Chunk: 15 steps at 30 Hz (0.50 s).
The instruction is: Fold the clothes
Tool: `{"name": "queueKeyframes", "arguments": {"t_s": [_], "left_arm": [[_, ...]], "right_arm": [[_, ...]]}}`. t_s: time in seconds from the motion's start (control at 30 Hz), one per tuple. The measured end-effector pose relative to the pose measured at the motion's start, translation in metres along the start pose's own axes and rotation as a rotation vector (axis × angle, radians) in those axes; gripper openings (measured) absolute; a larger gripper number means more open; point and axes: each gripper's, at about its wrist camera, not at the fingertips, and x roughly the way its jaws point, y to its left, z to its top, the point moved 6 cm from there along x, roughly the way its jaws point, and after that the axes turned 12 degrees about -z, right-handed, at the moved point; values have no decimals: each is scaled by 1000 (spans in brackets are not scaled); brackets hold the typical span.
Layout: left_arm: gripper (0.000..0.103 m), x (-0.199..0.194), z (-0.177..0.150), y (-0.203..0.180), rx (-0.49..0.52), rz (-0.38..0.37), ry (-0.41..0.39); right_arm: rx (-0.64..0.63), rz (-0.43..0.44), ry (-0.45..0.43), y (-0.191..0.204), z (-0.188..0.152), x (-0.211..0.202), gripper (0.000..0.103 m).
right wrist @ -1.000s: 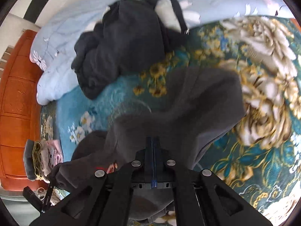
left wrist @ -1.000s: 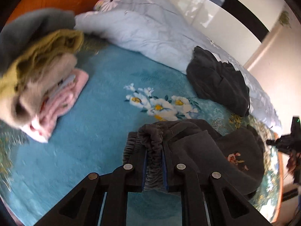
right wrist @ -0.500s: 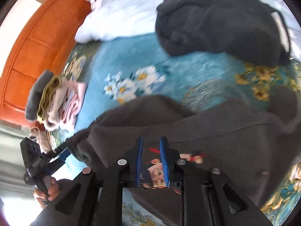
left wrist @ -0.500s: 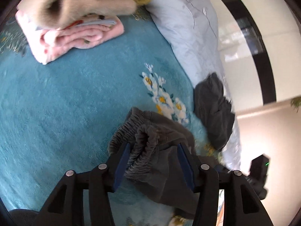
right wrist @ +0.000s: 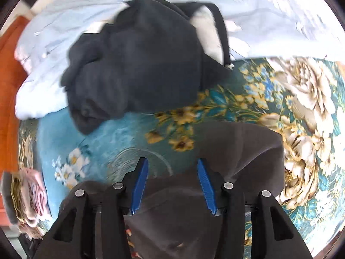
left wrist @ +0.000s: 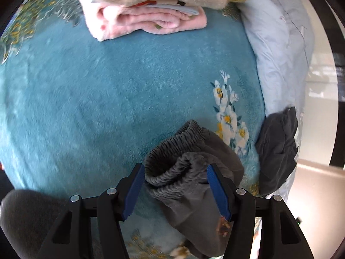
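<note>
Both the left tongs (left wrist: pixel 174 186) and the right tongs (right wrist: pixel 172 184), clamped a second ago, now stand released over the grey trousers (left wrist: pixel 194 172) lying between their fingers on the bed (left wrist: pixel 107 99), indicating this fold is laid.

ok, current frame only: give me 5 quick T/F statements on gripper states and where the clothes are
1. The left gripper is shut tight on the waistband. False: its jaws stand apart, with the elastic waistband of the grey pants lying loose between them.
2. The right gripper is open. True.
3. The folded stack has a pink garment at the bottom. True.
4. The black garment is neatly folded on the stack. False: it lies crumpled, partly on the light blue duvet, apart from the stack.
5. The grey pants lie on the teal floral blanket. True.
</note>
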Motion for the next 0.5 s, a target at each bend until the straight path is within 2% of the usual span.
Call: {"name": "queueKeyframes", "arguments": {"t_s": [0.07, 0.1, 0.13, 0.17, 0.23, 0.37, 0.5], "left_arm": [[68, -5, 5, -9, -21, -4, -18], [71, -7, 10, -16, 13, 10, -36], [76, -6, 13, -21, 68, 44, -50], [76, -4, 15, -24, 114, 85, -55], [76, 6, 13, -19, 141, 134, -34], [76, 34, -11, 14, 28, 144, 64], [76, 42, -31, 37, -51, 160, 94]], "right_arm": [[11, -12, 82, 0, 0, 19, 57], [12, -43, 102, 0, -1, 28, 57], [11, -97, 84, -3, 2, 33, 57], [9, -153, 60, -6, 5, 37, 57], [29, -226, 5, -14, 9, 39, 58], [60, -298, -19, -28, 7, 40, 59], [38, -370, -101, -42, 3, 26, 60]]}}
